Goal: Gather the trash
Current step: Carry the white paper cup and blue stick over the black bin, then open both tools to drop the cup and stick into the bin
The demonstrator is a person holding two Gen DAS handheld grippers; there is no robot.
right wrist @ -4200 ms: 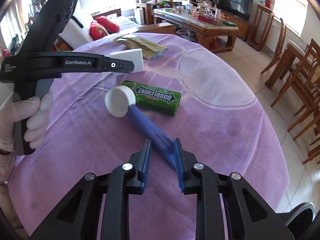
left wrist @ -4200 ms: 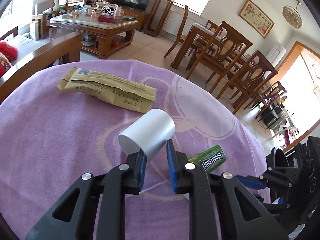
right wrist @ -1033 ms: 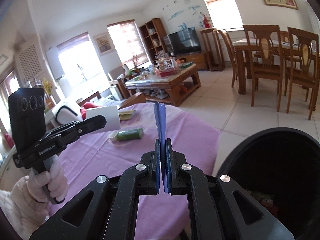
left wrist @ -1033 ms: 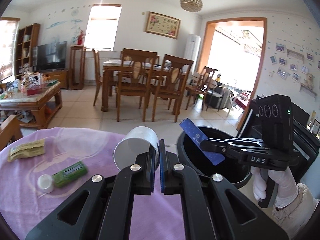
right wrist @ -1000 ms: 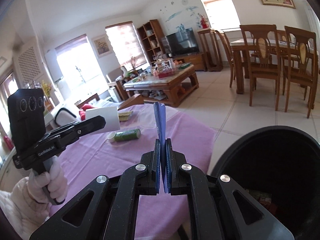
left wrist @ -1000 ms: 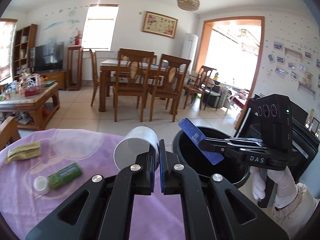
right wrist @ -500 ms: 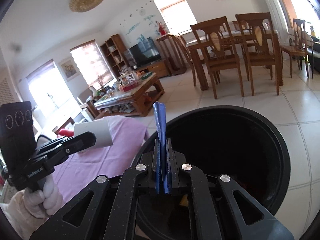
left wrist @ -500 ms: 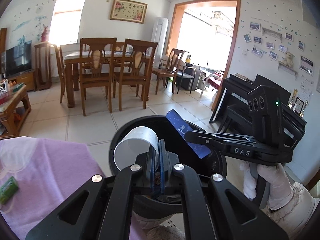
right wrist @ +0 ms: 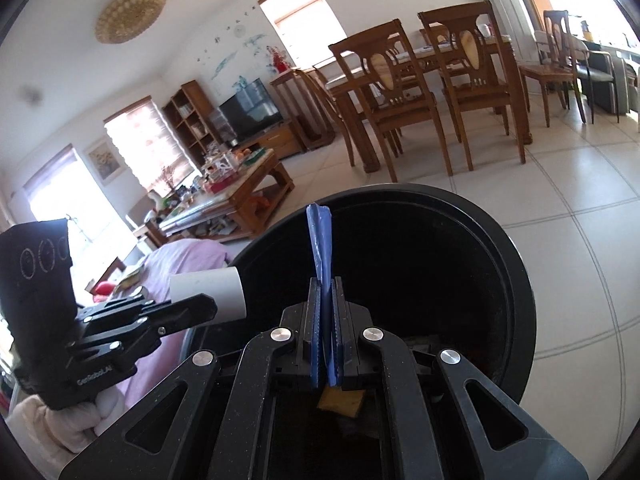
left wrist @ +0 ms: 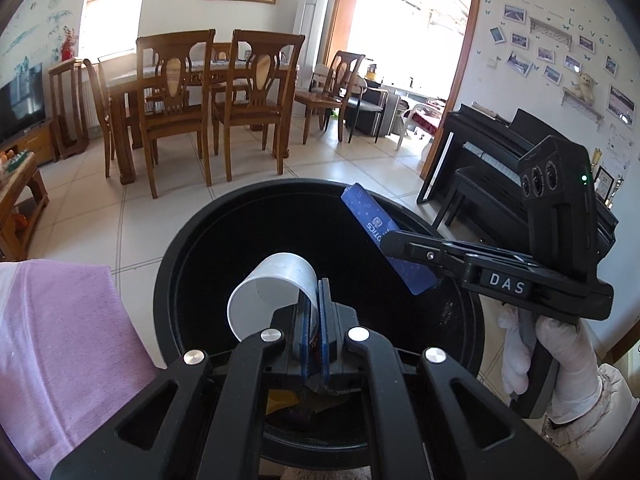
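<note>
Over the black trash bin (left wrist: 460,264) in the middle of both views, two pieces of trash hang above the dark opening. Low at centre of the left wrist view, the left gripper (left wrist: 314,320) has its fingers pinched tight on the rim of a white paper cup (left wrist: 272,296), which lies tilted with its open mouth toward the camera. From the right edge of that frame the right gripper (left wrist: 404,250), marked "DAS" on its side, reaches in with its fingers clamped on a blue wrapper (left wrist: 380,236) whose white lettering is too partial to read. Seen from the right wrist, the other tool's body at lower left reads "GenRobot.AI". Purple cloth covers the worktop (left wrist: 60,340) at the left edge.
</note>
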